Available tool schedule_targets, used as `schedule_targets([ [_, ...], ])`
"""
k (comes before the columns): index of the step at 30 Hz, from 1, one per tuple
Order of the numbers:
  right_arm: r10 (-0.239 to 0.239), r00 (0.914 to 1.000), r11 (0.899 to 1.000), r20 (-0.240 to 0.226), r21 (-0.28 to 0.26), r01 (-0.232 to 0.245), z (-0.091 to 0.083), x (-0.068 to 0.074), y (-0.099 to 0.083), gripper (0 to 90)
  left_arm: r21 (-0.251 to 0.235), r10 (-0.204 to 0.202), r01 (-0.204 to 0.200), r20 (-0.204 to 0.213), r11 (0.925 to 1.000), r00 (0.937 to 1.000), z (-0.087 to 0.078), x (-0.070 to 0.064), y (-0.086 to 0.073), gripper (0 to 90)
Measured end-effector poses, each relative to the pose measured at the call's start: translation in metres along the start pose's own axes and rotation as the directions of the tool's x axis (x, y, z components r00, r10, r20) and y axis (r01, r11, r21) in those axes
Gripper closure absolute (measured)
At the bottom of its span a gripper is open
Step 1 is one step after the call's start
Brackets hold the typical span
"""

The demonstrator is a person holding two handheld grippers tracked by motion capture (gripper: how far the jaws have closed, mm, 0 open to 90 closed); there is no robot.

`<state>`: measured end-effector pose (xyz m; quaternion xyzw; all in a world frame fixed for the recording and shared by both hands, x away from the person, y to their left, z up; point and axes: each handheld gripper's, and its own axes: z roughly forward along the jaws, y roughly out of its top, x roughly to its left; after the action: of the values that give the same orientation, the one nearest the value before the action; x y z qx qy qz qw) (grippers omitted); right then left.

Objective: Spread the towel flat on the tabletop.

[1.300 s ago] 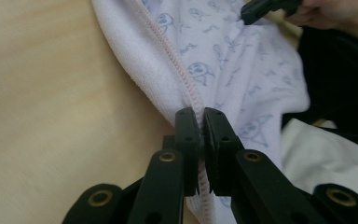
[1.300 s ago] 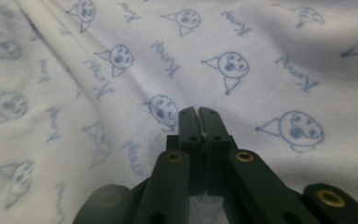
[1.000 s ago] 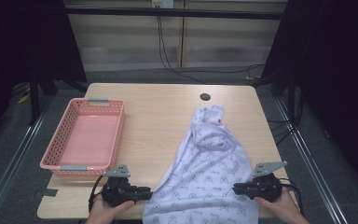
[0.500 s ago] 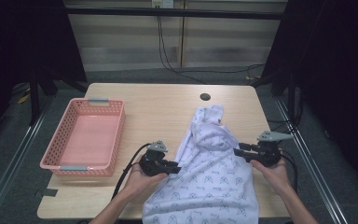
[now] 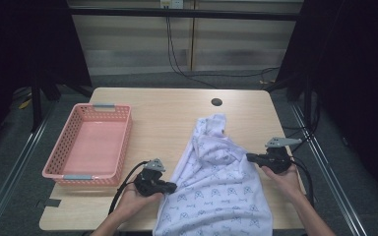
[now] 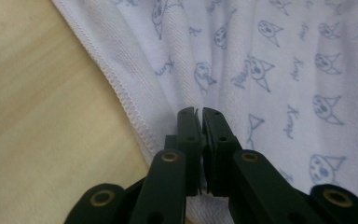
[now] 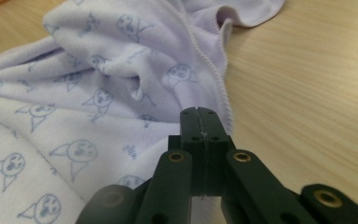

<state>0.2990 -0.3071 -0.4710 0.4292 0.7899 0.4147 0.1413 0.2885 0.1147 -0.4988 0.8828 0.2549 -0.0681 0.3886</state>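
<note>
Jaws of the left gripper [image 6: 200, 114] are pressed together on a fold of the white knitted cloth printed with small blue cat faces [image 5: 216, 182], just inside its stitched hem; jaws of the right gripper [image 7: 200, 114] are likewise clenched on the cloth beside its opposite hem. Compared with half a second ago, the left gripper [image 5: 170, 187] has dropped back toward the lower left of the high view, while the right gripper [image 5: 250, 157] sits slightly lower and farther right, so the lower part of the cloth now lies wider between them.

The cloth spreads from the middle of the high view down past the near edge of the light wooden table [image 5: 167, 108], its bunched top pointing toward a small dark round hole [image 5: 216, 102] in the tabletop. Bare wood lies open above and to the right of the cloth. The pink plastic mesh basket [image 5: 69, 147] stands at the left, near the left gripper but apart from the cloth.
</note>
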Motion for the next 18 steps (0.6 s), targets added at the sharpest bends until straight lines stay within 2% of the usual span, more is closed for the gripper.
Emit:
schedule_targets([
  [2, 0.018, 0.9997, 1.000, 0.015, -0.016, -0.017, 0.001, -0.003, 0.004, 66.8, 0.017, -0.015, 0.015, 0.011, 0.9998, 0.9998, -0.002, -0.004, -0.002, 84.8],
  [3, 0.021, 0.9996, 1.000, 0.017, -0.022, -0.021, 0.003, -0.004, 0.006, 63.2, 0.015, -0.022, 0.022, 0.022, 0.9996, 0.9995, -0.002, -0.006, -0.005, 84.9],
  [5, 0.026, 0.9995, 0.999, -0.018, -0.029, -0.026, 0.008, -0.004, 0.011, 58.0, 0.023, -0.030, 0.029, 0.077, 0.9993, 0.9966, -0.004, -0.008, -0.009, 84.0],
  [6, 0.024, 0.9997, 0.999, -0.011, -0.020, -0.024, 0.012, -0.003, 0.013, 56.5, 0.022, -0.038, 0.036, 0.089, 0.9991, 0.9953, -0.005, -0.008, -0.011, 82.7],
  [9, 0.024, 0.9984, 1.000, -0.052, -0.016, -0.025, 0.026, -0.001, 0.018, 56.5, 0.010, -0.031, 0.031, 0.082, 0.9995, 0.9961, -0.005, -0.007, -0.006, 77.6],
  [10, 0.029, 0.9977, 0.999, -0.061, -0.011, -0.030, 0.030, 0.000, 0.019, 60.6, 0.000, -0.019, 0.019, 0.074, 0.9998, 0.9971, -0.002, -0.007, -0.002, 73.9],
  [11, 0.025, 0.9971, 0.999, -0.072, -0.024, -0.026, 0.033, 0.001, 0.019, 73.6, 0.002, -0.005, 0.005, 0.056, 1.0000, 0.9984, 0.001, -0.007, 0.003, 70.3],
  [13, 0.027, 0.9939, 0.999, -0.107, -0.022, -0.029, 0.036, 0.002, 0.018, 88.6, -0.016, 0.014, -0.013, 0.036, 0.9998, 0.9992, 0.007, -0.004, 0.014, 66.9],
  [15, 0.023, 0.9941, 1.000, -0.106, -0.013, -0.025, 0.033, 0.004, 0.016, 89.1, -0.050, 0.008, -0.007, 0.018, 0.9987, 0.9998, 0.012, 0.001, 0.025, 65.6],
  [16, 0.021, 0.9937, 1.000, -0.110, -0.007, -0.022, 0.030, 0.005, 0.014, 89.2, -0.071, -0.009, 0.008, -0.007, 0.9975, 0.9999, 0.015, 0.008, 0.033, 65.1],
  [17, 0.021, 0.9937, 1.000, -0.110, -0.007, -0.022, 0.030, 0.005, 0.014, 89.2, -0.071, -0.009, 0.008, -0.007, 0.9975, 0.9999, 0.015, 0.008, 0.033, 64.4],
  [18, 0.010, 0.9941, 1.000, -0.108, 0.011, -0.009, 0.021, 0.006, 0.008, 89.4, -0.084, -0.007, 0.005, -0.028, 0.9964, 0.9996, 0.017, 0.011, 0.036, 64.4],
])
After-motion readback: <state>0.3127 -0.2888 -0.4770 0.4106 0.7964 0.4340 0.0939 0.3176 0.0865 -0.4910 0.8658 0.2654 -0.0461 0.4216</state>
